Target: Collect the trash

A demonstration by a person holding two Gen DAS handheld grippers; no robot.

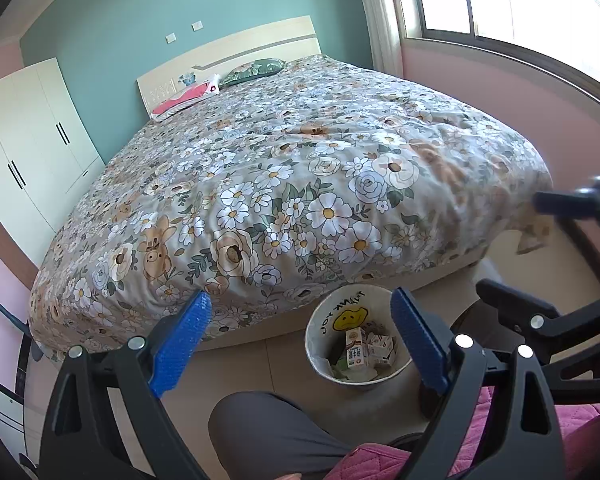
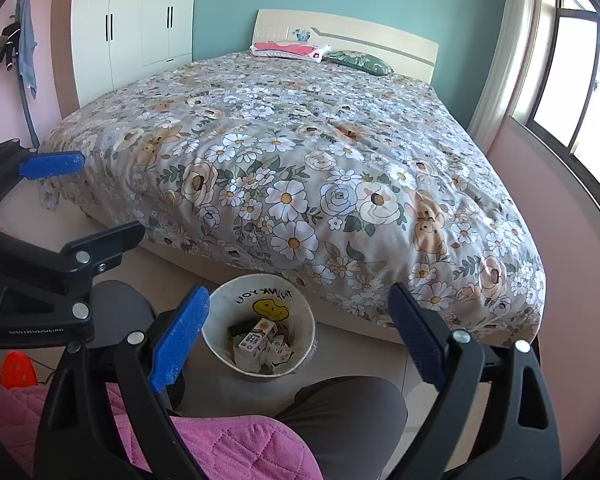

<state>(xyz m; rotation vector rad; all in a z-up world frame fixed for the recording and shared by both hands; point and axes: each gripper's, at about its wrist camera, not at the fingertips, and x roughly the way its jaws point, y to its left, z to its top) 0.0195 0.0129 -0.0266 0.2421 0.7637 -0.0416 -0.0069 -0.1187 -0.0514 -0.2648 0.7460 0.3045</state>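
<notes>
A white trash bin (image 1: 320, 350) with a yellow smiley face stands on the floor at the foot of the bed; it also shows in the right wrist view (image 2: 220, 312). Several small milk cartons (image 1: 356, 350) lie inside it, seen also in the right wrist view (image 2: 260, 338). My left gripper (image 1: 300, 312) is open and empty, held above the floor with the bin between its blue fingers. My right gripper (image 2: 298, 308) is open and empty, above the bin's right rim. The right gripper shows at the right of the left wrist view (image 1: 516, 248), and the left gripper at the left of the right wrist view (image 2: 112, 200).
A large bed with a floral quilt (image 1: 300, 168) fills the room ahead, with two pillows (image 2: 292, 50) at the headboard. White wardrobe (image 2: 132, 16) at left, window (image 1: 520, 4) at right. My knees in grey trousers (image 1: 268, 432) and pink quilted clothing (image 2: 220, 452) are below the grippers.
</notes>
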